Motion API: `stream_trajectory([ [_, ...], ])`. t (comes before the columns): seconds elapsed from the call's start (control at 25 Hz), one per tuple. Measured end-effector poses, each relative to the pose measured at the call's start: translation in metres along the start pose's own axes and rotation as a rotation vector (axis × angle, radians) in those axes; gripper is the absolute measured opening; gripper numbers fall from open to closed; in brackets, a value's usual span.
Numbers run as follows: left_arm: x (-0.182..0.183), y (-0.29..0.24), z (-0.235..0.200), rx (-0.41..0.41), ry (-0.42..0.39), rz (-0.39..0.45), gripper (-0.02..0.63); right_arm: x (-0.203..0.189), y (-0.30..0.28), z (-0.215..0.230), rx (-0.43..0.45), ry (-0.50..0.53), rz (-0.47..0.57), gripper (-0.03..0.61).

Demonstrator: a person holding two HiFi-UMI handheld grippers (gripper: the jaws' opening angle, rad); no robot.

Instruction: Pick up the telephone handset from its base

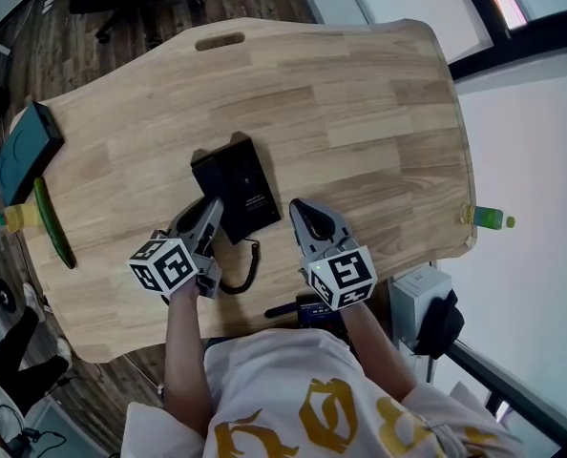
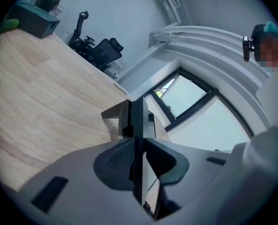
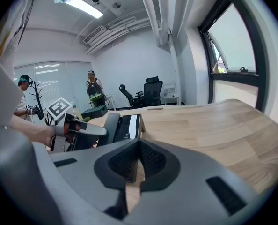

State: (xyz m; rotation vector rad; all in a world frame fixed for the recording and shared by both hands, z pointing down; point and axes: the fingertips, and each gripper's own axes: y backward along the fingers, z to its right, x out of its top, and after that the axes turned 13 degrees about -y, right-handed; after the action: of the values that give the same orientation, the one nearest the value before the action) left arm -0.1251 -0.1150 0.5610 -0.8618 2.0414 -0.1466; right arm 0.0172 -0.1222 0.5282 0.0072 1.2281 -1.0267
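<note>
Wooden table [image 1: 360, 113] carries a black telephone near its middle, in front of the person. Left claw [image 1: 212, 210] is set against the left side of the telephone base [image 1: 250, 184]. Its own view shows the pads pinching the handset [image 2: 139, 114], which stands edge-on between them as a thin dark slab, with the pad tips against both of its faces. The handset lies along the base's left side. No view settles whether it has come clear of the base. The coiled cord [image 1: 252, 267] trails from the near end of the telephone and curls on the table between the two claws. Right claw [image 1: 301, 208] sits just to the right of the base, apart from it and angled down toward the table. Its own view shows the pad tips pressed together with nothing between them, only bare wood showing through the gap behind the tips. The same view shows the left claw and the hand bearing it beside the telephone, the handset's dark body next to a lighter panel on the base. At the table's left edge sits a dark teal box [image 1: 26, 146]. A green bottle [image 1: 484, 218] stands at the right edge, well apart from the telephone.
</note>
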Motion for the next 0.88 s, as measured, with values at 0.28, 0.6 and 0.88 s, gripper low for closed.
stream_trajectory([
  [0.28,-0.0012,0.0041,0.0024,-0.002,0.007,0.004,0.081,0.0003,0.0002,0.0017,0.002,0.004,-0.004,0.005],
  [0.6,-0.0009,0.0063,0.0055,0.009,-0.023,0.015,0.081,0.0001,-0.0007,0.0007,0.003,0.007,-0.005,0.005],
  [0.88,0.0005,0.0098,0.0098,-0.004,-0.032,0.03,0.081,0.0005,0.0008,-0.0004,0.002,0.006,-0.001,0.005],
])
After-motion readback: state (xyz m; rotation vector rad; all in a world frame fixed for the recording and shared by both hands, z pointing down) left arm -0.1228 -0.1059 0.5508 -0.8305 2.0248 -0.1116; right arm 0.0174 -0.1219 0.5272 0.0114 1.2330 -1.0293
